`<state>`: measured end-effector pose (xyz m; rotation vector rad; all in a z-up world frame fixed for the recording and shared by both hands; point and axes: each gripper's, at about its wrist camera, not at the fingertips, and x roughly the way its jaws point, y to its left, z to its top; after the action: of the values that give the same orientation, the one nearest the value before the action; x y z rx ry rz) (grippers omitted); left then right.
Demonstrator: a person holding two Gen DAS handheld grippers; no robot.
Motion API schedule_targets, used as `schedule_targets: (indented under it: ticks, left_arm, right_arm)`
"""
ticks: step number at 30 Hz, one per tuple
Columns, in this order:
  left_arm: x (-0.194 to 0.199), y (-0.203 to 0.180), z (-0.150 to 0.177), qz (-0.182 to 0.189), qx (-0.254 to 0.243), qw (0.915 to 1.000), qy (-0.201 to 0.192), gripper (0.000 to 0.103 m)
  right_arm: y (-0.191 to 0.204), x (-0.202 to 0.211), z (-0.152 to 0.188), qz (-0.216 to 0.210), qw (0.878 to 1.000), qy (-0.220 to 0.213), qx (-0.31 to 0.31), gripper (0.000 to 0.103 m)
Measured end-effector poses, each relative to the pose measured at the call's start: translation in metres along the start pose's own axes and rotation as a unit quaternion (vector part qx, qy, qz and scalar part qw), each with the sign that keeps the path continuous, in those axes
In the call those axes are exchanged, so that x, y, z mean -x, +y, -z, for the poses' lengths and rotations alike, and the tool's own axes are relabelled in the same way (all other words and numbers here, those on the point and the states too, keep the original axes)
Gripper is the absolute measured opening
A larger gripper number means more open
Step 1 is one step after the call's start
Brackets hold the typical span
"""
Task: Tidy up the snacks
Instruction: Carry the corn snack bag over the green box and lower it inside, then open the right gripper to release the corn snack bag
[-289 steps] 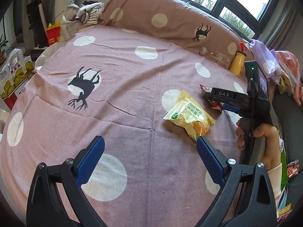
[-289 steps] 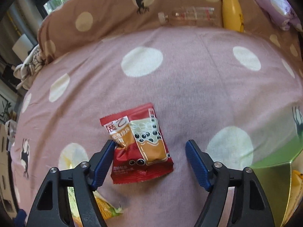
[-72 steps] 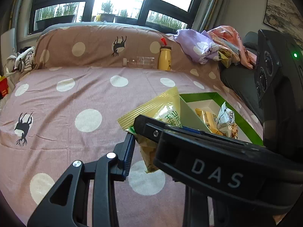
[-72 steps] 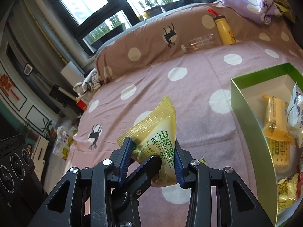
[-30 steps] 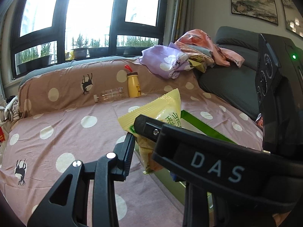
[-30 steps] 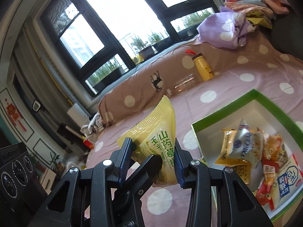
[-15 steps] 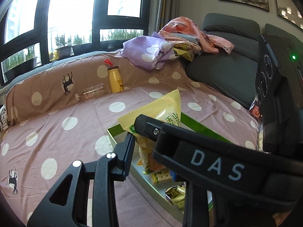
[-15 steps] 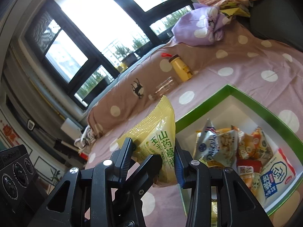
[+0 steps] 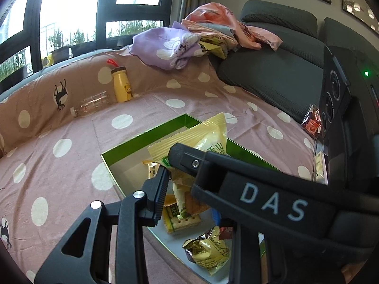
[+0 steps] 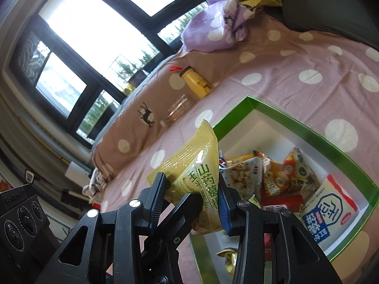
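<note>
Right gripper [image 10: 193, 196]: pinching the yellow snack packet [image 10: 199, 165] low down, the crimped top seam sticking up toward 12 o'clock.
Left gripper [image 9: 187, 184]: pressed onto the same packet from the other side, its far finger hidden behind the right gripper's black bar.
Packet feel: looks light, puffy and crinkly with a slick film, so it could slide. The flat seam is the surest hold; the contents likely crush if squeezed.
Box [image 10: 279, 116]: green-rimmed, at 3 o'clock of the packet in the right view, already holding several snacks.
Bed [image 9: 71, 130]: polka-dot cover under the box.
</note>
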<state>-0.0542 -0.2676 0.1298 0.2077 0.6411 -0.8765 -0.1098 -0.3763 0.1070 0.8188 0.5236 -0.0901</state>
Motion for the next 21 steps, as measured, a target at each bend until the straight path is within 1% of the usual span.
schedule_targets:
  ticks: [5,12,21]
  left_arm:
    - [-0.014,-0.002,-0.001,0.016,0.003,0.9996,0.021,0.03]
    - [-0.026,-0.004,0.001,0.03,0.005,0.9989,0.037,0.03]
    - [-0.044,-0.003,0.003,0.049,0.013,0.9964,0.067,0.03]
  right_arm:
    - [-0.012,-0.005,-0.002,0.02,1.0,0.01,-0.017,0.044]
    - [-0.024,-0.008,-0.004,0.035,0.999,0.016,-0.033,0.044]
    - [-0.037,-0.016,-0.004,0.06,0.996,0.034,-0.055,0.044]
